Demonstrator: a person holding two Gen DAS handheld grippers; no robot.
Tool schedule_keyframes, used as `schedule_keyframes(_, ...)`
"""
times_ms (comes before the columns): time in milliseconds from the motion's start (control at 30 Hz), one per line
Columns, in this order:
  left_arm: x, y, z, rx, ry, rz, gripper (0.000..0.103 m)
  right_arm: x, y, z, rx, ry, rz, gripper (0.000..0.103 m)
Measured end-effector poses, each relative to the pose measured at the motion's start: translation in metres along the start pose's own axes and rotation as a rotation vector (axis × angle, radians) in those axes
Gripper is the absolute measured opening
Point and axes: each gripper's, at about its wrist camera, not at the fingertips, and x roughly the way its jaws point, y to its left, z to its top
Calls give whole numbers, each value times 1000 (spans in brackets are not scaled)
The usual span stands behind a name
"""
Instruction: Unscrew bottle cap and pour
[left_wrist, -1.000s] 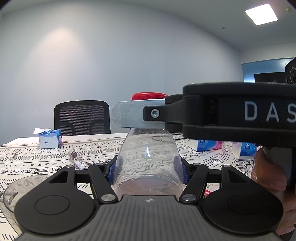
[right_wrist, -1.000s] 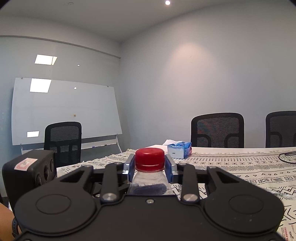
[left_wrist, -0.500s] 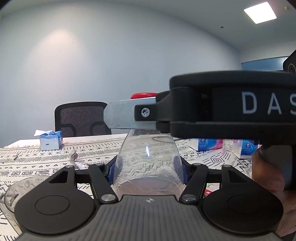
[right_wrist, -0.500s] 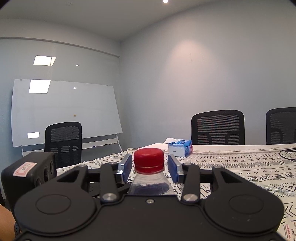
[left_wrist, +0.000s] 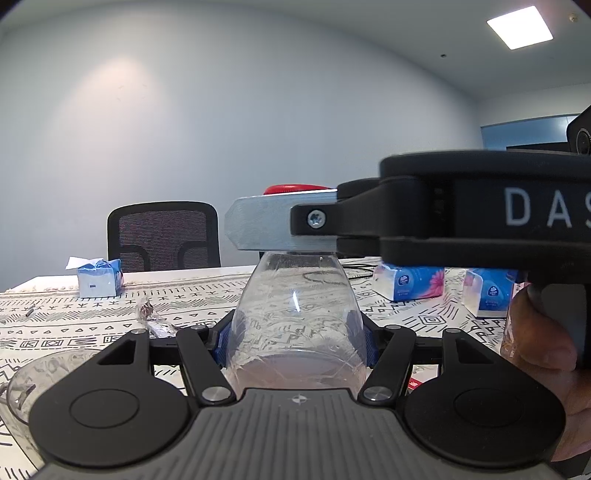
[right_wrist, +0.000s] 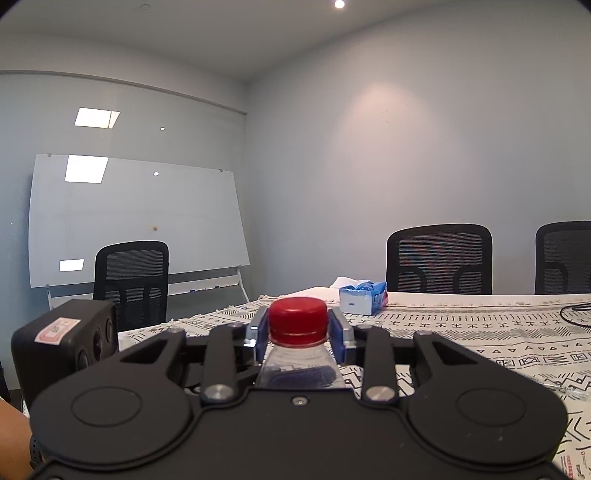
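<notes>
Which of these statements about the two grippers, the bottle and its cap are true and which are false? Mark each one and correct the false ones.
1. The left gripper grips the clear bottle by its body. True.
2. The red cap is already off the bottle. False: it sits on the neck.
3. The right gripper has its pads against the cap's sides. True.
4. The bottle lies on its side. False: it stands upright.
5. A tissue box sits on the patterned tablecloth. True.
</notes>
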Motion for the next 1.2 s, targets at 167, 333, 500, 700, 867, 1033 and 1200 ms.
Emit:
schedule_keyframes(167,-4,-4,0,3,-1,0,60,-2,-2,1,-2,5,6,36)
schedule_keyframes(333,-11,-9,0,1,-1,3,60,-2,-1,2,1,6,5,37)
schedule_keyframes(500,-15,-12,0,1,-1,4,60,-4,-4,3,5,1,2,38)
schedule_keyframes(700,-16,-10,0,-15,-2,6,59,-8,-8,5,5,-3,-3,43)
schedule_keyframes(867,-15,-10,0,-13,-3,9,59,-10,-9,5,15,-9,-5,44)
schedule_keyframes(1033,-17,-11,0,-2,-4,9,59,-8,-7,4,25,-3,2,54)
schedule_keyframes(1200,-18,-15,0,21,-10,2,59,-3,-2,3,26,4,-3,54)
